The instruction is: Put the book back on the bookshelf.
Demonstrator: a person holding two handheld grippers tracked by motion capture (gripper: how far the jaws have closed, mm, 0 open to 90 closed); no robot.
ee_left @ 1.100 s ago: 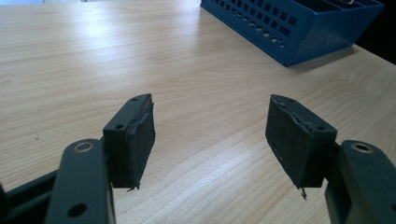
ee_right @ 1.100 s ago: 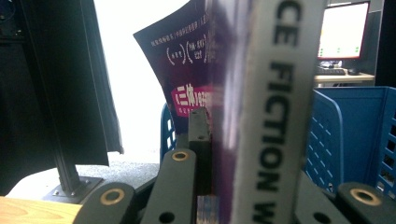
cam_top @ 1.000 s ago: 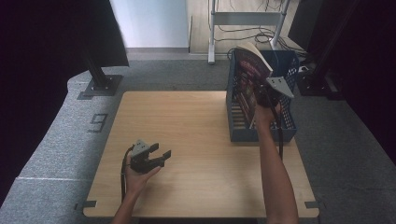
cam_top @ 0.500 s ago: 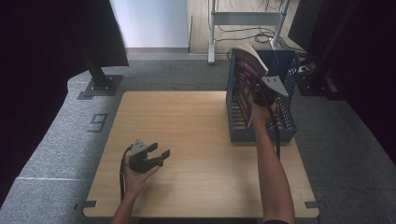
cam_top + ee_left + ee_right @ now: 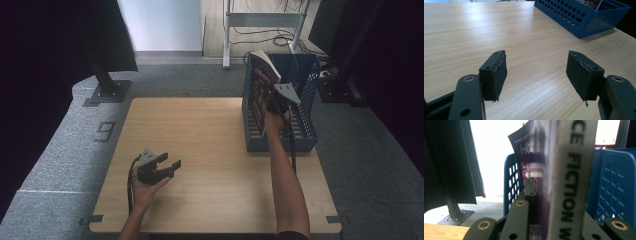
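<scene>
1. My right gripper (image 5: 274, 100) has its black fingers clamped on a glossy paperback book (image 5: 564, 177), standing tilted in the perforated blue plastic crate (image 5: 305, 135) at the worktop's (image 5: 210, 150) three o'clock.
2. My left gripper (image 5: 536, 72) rests at seven o'clock, its flat, frayed rubber fingers (image 5: 496, 72) spread apart around nothing over pale woodgrain.

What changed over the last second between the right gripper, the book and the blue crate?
The right gripper, shut on the book, shifted slightly toward the far end of the blue crate, carrying the book along; the book stands tilted with its lower part inside the crate. No grip was taken or released. The left gripper stayed open, resting low at the table in the person's hand, and the crate did not move.
</scene>
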